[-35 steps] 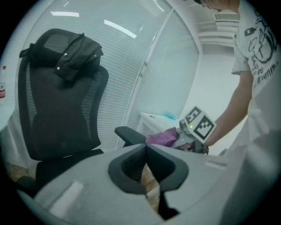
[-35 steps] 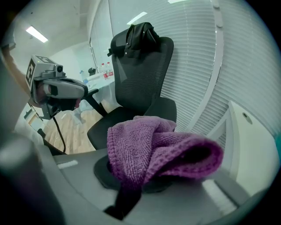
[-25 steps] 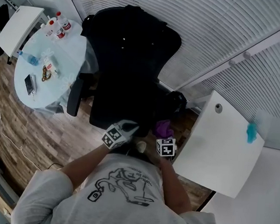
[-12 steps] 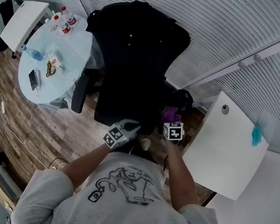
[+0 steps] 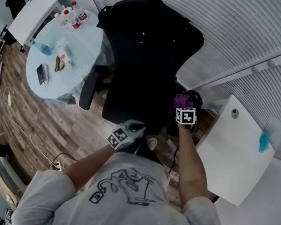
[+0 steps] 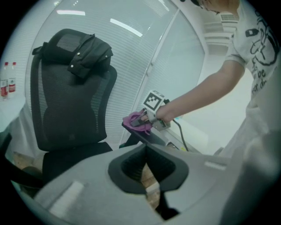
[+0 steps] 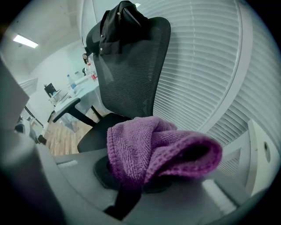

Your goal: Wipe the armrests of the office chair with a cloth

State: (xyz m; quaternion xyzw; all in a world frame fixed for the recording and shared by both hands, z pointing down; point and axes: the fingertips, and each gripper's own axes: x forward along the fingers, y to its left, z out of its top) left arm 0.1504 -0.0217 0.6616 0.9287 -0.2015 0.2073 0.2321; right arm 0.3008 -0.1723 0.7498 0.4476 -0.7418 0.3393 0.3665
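A black office chair (image 5: 140,60) with a dark jacket (image 6: 83,50) draped over its backrest stands in front of me. My right gripper (image 5: 183,106) is shut on a crumpled purple cloth (image 7: 153,149) and holds it on the chair's right armrest (image 6: 153,138). In the left gripper view the cloth (image 6: 135,121) lies on the armrest's far end. The left armrest (image 5: 88,87) has nothing on it. My left gripper (image 5: 131,132) hovers near the seat's front edge, jaws shut with nothing in them.
A round pale-blue table (image 5: 42,55) carrying bottles (image 5: 73,11), a phone and small items stands left of the chair. A white desk (image 5: 235,153) is close on the right, and window blinds (image 5: 247,26) run behind. A cable (image 5: 16,122) lies on the wooden floor.
My right gripper has slid the purple cloth away from me along the right armrest. The left gripper has hardly moved.
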